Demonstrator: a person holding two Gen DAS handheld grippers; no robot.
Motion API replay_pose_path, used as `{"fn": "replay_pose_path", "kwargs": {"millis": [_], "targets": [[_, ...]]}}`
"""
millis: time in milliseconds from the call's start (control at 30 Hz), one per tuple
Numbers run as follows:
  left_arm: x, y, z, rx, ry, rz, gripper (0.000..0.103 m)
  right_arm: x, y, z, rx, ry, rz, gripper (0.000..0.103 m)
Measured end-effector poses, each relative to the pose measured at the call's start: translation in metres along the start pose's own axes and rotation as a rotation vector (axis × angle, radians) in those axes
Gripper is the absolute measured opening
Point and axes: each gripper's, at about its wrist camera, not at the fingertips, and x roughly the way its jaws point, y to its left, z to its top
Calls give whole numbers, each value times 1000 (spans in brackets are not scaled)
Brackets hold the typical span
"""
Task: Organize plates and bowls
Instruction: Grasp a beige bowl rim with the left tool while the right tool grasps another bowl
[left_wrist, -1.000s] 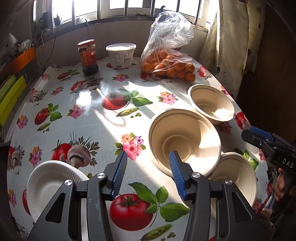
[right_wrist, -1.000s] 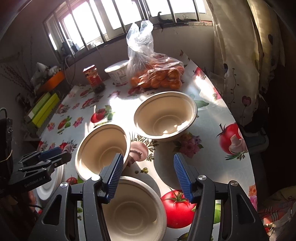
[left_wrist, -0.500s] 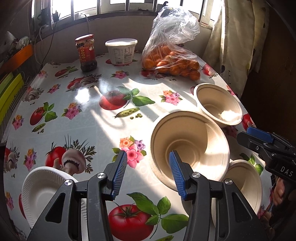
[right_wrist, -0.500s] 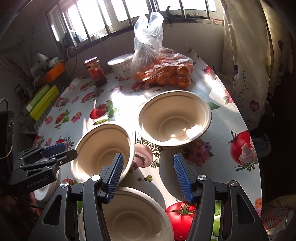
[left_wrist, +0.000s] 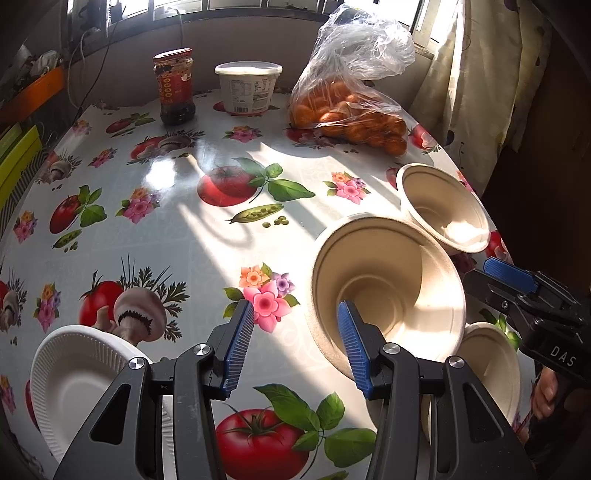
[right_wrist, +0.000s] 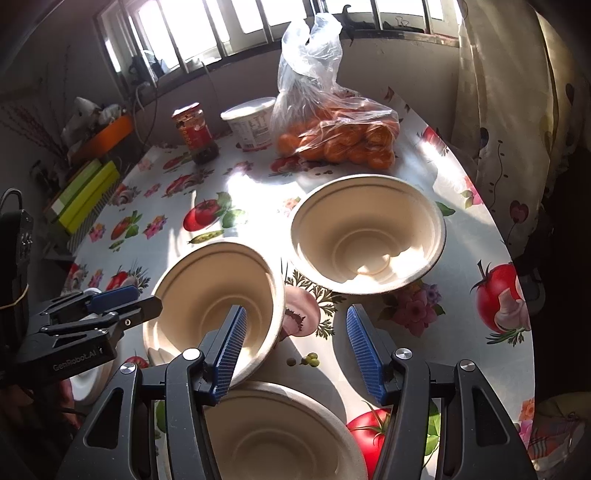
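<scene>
Left wrist view: left hand-held gripper (left_wrist: 295, 345) has closed in on the middle bowl (left_wrist: 388, 291) — jaws spread, seemingly straddling its rim; stacking not begun.

Both grippers tilt steeply downward with nothing between their blue pads. The left gripper (left_wrist: 295, 347) has its jaws parted, and so does the right gripper (right_wrist: 293, 349) (each also shows at the edge of the other's view). A hand (left_wrist: 546, 391) grips the right gripper's handle
</scene>
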Motion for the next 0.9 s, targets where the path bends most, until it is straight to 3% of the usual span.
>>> {"fn": "replay_pose_path", "kwargs": {"millis": [367, 433, 733, 900], "targets": [[8, 3, -2, -8, 35, 2, 49, 10, 8, 0, -8, 24, 15, 56], [9, 4, -2, -7, 34, 6, 49, 12, 9, 0, -13, 31, 13, 48], [7, 6, -3, -25, 32, -9, 49, 14, 13, -2, -18, 33, 10, 34], [5, 5, -3, -28, 19, -20, 40, 14, 10, -3, -10, 33, 13, 25]]}}
